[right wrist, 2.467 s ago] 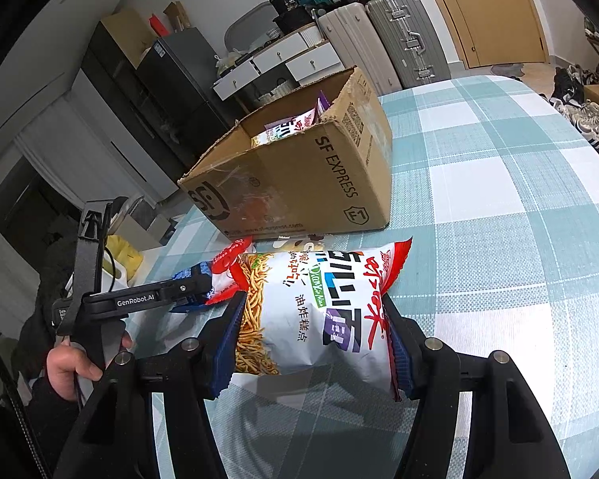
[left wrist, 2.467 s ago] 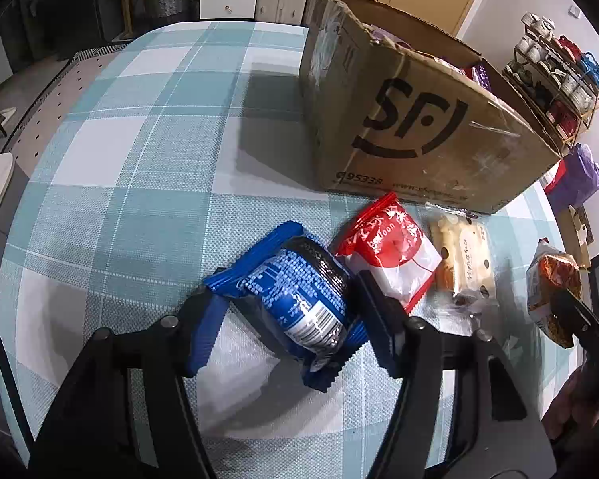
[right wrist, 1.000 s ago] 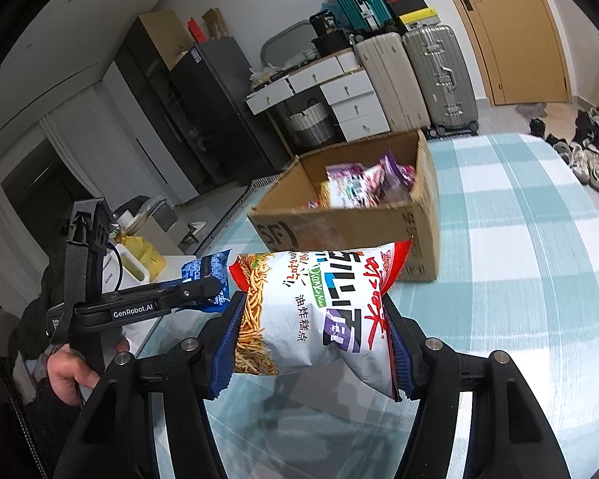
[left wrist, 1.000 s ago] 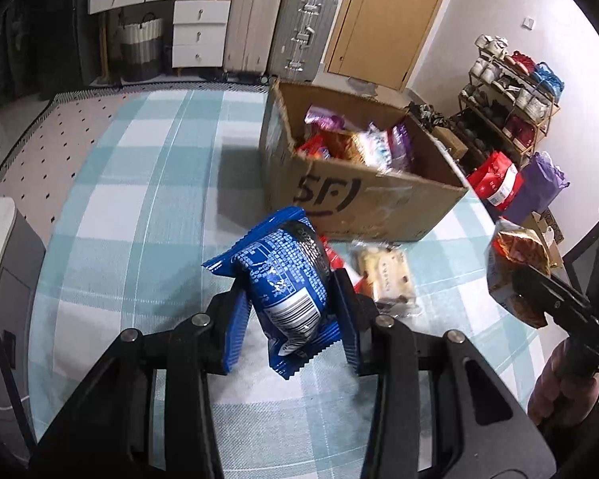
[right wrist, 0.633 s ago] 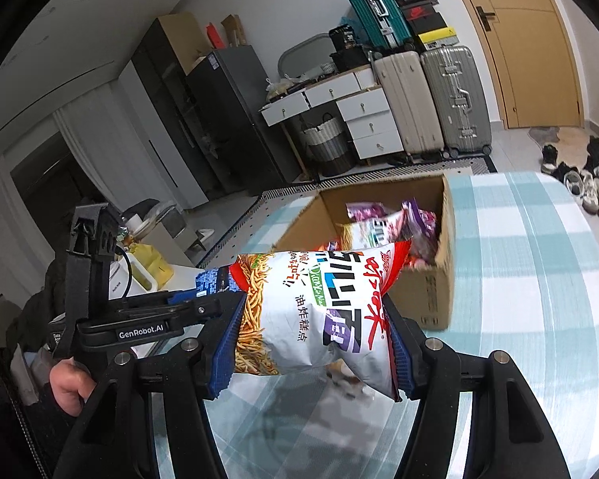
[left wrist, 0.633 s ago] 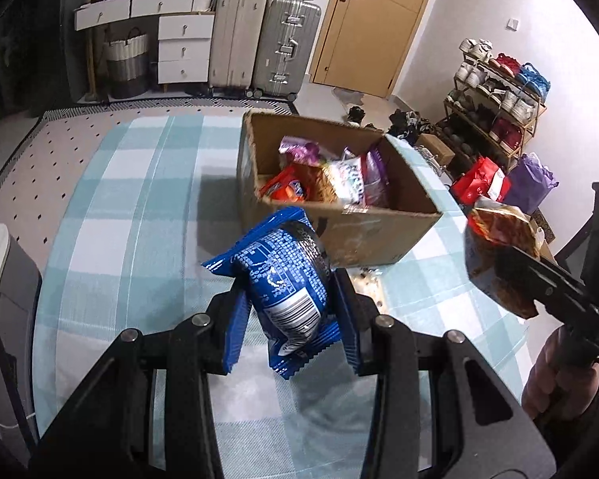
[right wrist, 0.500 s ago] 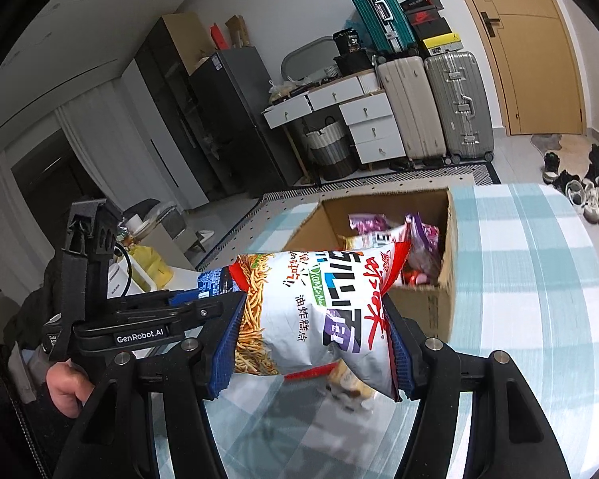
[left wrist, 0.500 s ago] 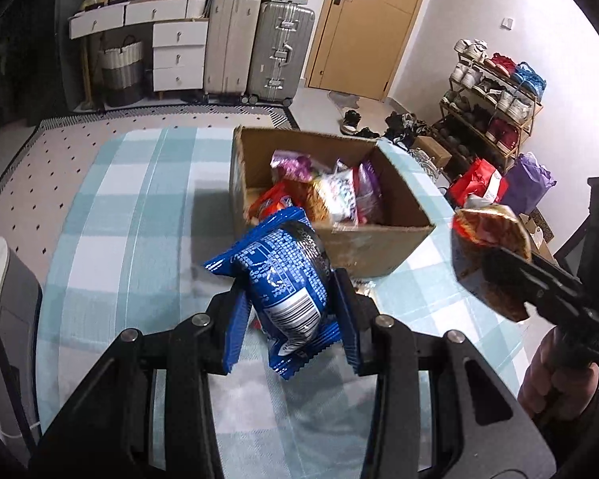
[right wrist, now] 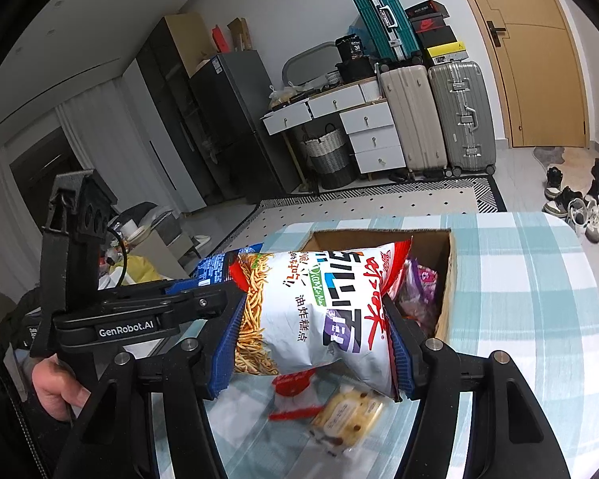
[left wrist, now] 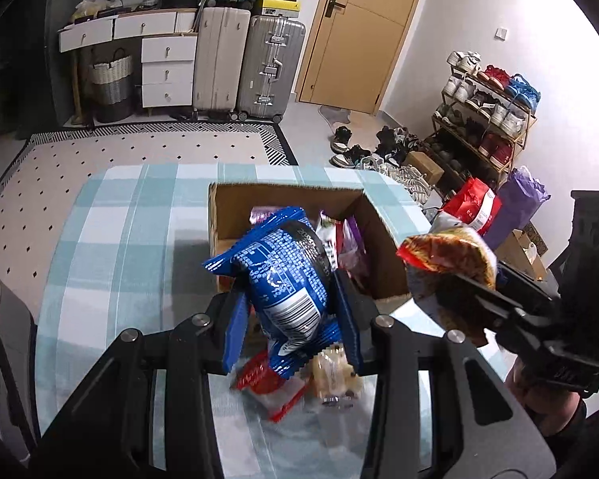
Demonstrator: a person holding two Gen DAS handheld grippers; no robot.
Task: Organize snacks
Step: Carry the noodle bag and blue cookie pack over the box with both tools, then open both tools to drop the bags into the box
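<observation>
- Jaws of the left gripper [left wrist: 289, 311] are clamped on a blue snack packet [left wrist: 281, 275]; jaws of the right gripper [right wrist: 313, 349] are clamped on a white noodle-snack bag [right wrist: 319, 311].
- Both packets are held in the air above the tabletop [left wrist: 112, 239], at the near side of an open cardboard box [left wrist: 383, 239].
- That box sits toward the far edge of the tabletop and holds several snack packets, purple and white wrappers among them [right wrist: 415, 291].
- On the checked cloth in front of the box lie a red packet [right wrist: 295, 391] and a clear-wrapped pastry [right wrist: 347, 413], just beside each other.
- The blue packet stands roughly upright between the pads, its long axis running from the gripper toward the box, barcode end nearest the camera.
- The noodle bag lies crosswise, its long axis spanning from one pad to the other, red sealed end tilted up toward the box.
</observation>
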